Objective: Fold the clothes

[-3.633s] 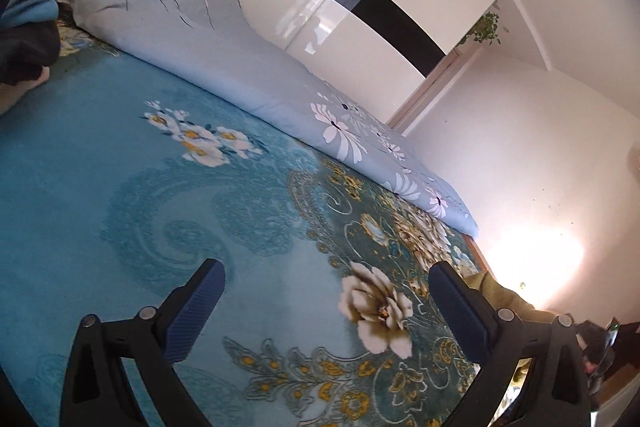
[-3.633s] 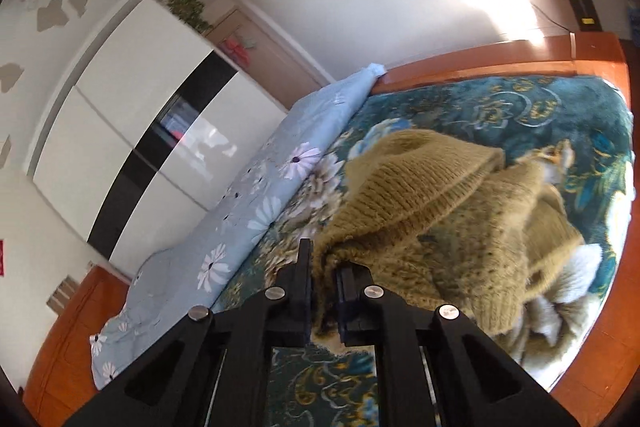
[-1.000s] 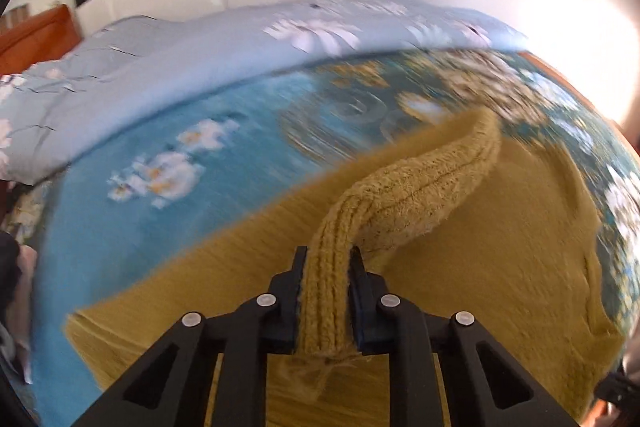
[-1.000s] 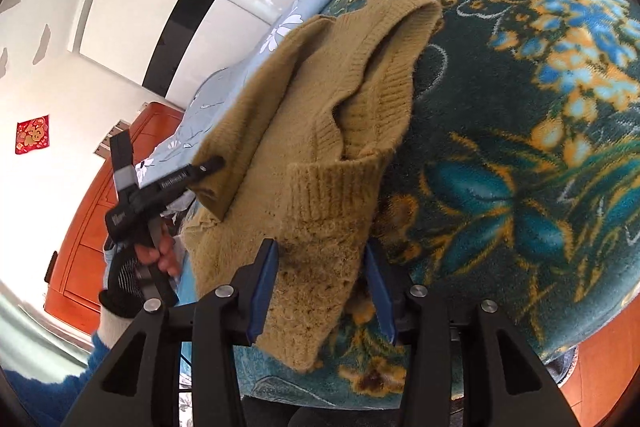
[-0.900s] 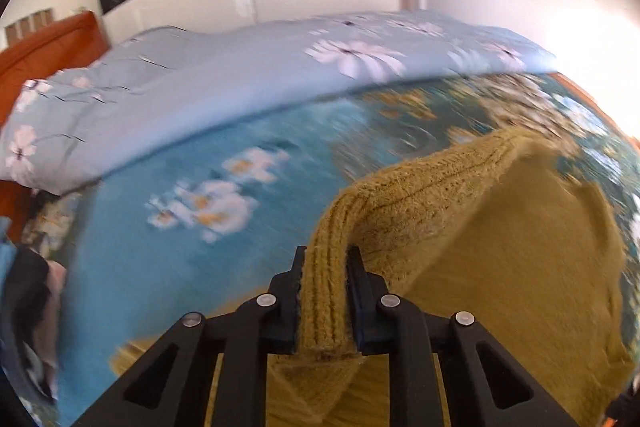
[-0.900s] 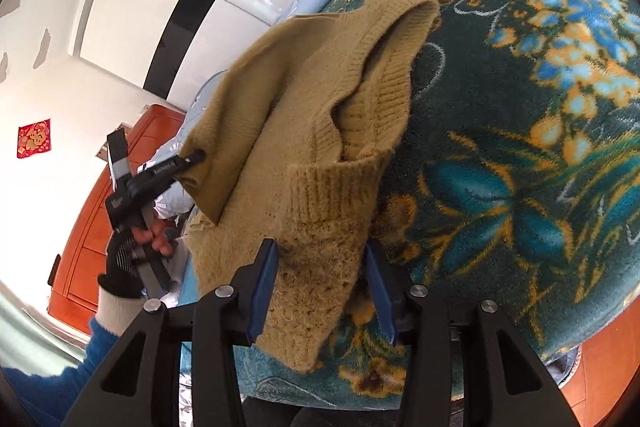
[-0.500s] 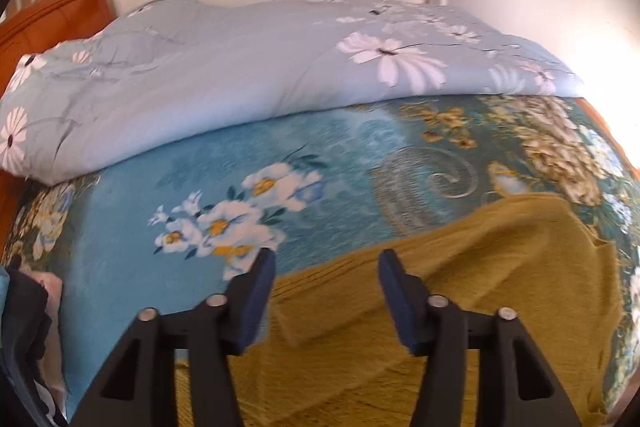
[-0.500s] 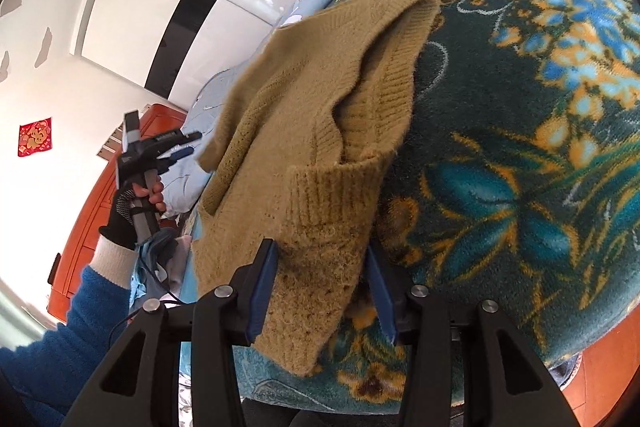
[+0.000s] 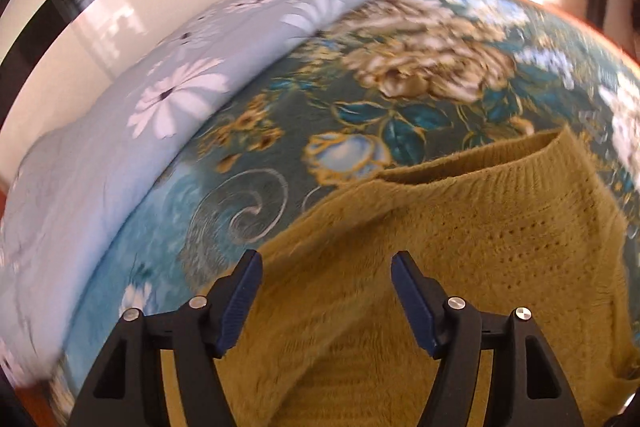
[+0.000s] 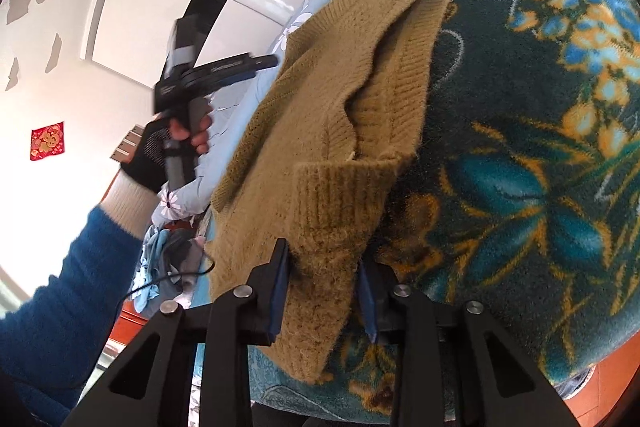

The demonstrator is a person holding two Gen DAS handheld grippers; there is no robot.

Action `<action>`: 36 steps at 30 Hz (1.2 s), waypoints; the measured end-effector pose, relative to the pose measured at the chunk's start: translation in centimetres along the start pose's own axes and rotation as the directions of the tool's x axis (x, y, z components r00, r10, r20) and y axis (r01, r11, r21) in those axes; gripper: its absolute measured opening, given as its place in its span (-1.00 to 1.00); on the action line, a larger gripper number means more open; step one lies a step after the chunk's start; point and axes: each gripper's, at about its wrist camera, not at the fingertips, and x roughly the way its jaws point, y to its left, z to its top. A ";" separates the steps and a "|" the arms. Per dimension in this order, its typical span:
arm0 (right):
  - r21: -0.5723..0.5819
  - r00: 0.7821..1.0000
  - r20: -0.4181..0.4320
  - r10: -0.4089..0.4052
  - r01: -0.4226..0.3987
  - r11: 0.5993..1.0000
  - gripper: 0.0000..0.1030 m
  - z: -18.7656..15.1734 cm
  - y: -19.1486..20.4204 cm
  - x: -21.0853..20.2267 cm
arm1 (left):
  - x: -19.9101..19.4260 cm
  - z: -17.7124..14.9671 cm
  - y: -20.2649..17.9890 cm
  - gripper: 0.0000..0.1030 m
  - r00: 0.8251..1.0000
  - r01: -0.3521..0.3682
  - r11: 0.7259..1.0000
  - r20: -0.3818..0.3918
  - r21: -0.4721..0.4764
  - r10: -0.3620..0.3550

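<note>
A mustard-yellow knitted sweater [image 9: 460,247] lies spread on the teal floral bedspread [image 9: 400,115]. My left gripper [image 9: 326,267] is open and empty, hovering just above the sweater's body. In the right wrist view the sweater [image 10: 340,115] stretches away across the bed, with one sleeve folded over its body. My right gripper [image 10: 322,271] has its jaws partly apart around the sweater's ribbed cuff [image 10: 332,203], which fills the gap between them. The left gripper also shows in the right wrist view [image 10: 264,61], held in a gloved hand above the sweater's far side.
A light blue quilt with white daisies [image 9: 160,99] lies bunched along the far side of the bed. White and black glossy wardrobe doors [image 10: 224,7] stand behind it. A pile of other clothes [image 10: 168,259] lies near the wooden headboard. The bed's wooden edge [image 10: 600,387] is close by.
My left gripper let go of the sweater's fold, opened, and swung over the sweater body. The sweater settled flat. My right gripper stayed in place around the cuff.
</note>
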 end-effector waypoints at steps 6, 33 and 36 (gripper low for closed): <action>-0.009 1.000 -0.010 0.011 -0.011 1.000 -0.39 0.2 -0.5 -0.8 | 3.8 2.1 -0.6 0.41 0.994 0.077 0.993 -0.085 0.089 -0.069; -0.343 0.967 0.119 -0.227 0.254 0.904 -0.83 6.8 11.1 -1.8 | -10.7 -0.5 6.5 -0.78 0.975 0.065 0.943 0.222 -0.327 0.010; -0.451 0.933 0.212 -0.290 0.357 0.818 -0.83 10.0 16.0 -3.0 | -15.8 -2.2 9.4 -0.78 0.957 0.050 0.920 0.283 -0.388 0.068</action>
